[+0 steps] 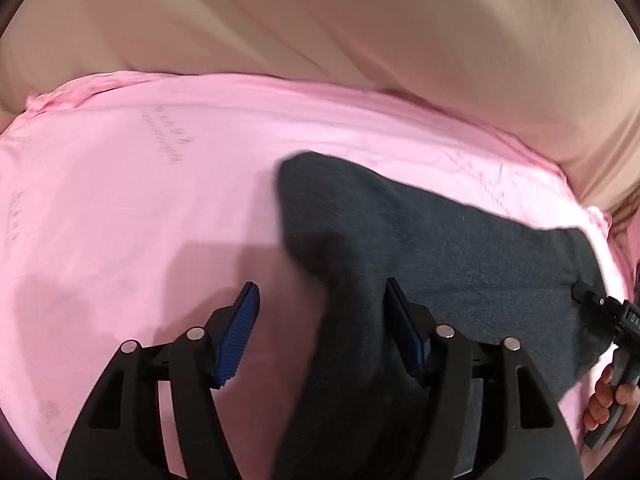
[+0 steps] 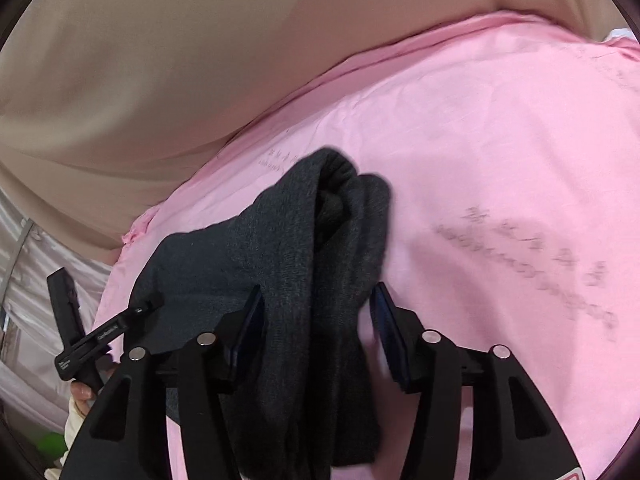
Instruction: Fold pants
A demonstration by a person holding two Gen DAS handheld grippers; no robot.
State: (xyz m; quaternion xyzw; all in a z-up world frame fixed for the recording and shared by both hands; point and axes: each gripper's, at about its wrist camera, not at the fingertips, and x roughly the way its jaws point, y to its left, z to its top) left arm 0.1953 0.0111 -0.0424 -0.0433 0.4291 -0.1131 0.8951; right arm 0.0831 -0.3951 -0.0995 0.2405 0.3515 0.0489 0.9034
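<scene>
Dark grey pants [image 1: 440, 240] lie on a pink sheet [image 1: 120, 200]. In the left wrist view my left gripper [image 1: 322, 304] is open, with a raised fold of the pants between its blue pads [image 1: 236, 336], against the right one. In the right wrist view the pants [image 2: 304, 264] are bunched into a thick fold that runs between the open fingers of my right gripper [image 2: 318, 304]. The other gripper shows at each view's edge: the right one [image 1: 600, 308] in the left wrist view, the left one [image 2: 112, 332] in the right wrist view.
The pink sheet [image 2: 500, 140] covers the work surface. A beige fabric [image 1: 320, 20] rises behind it and also shows in the right wrist view [image 2: 140, 60]. A pale curtain-like cloth [image 2: 24, 280] hangs at the far left. A hand [image 1: 604, 404] holds the right gripper's handle.
</scene>
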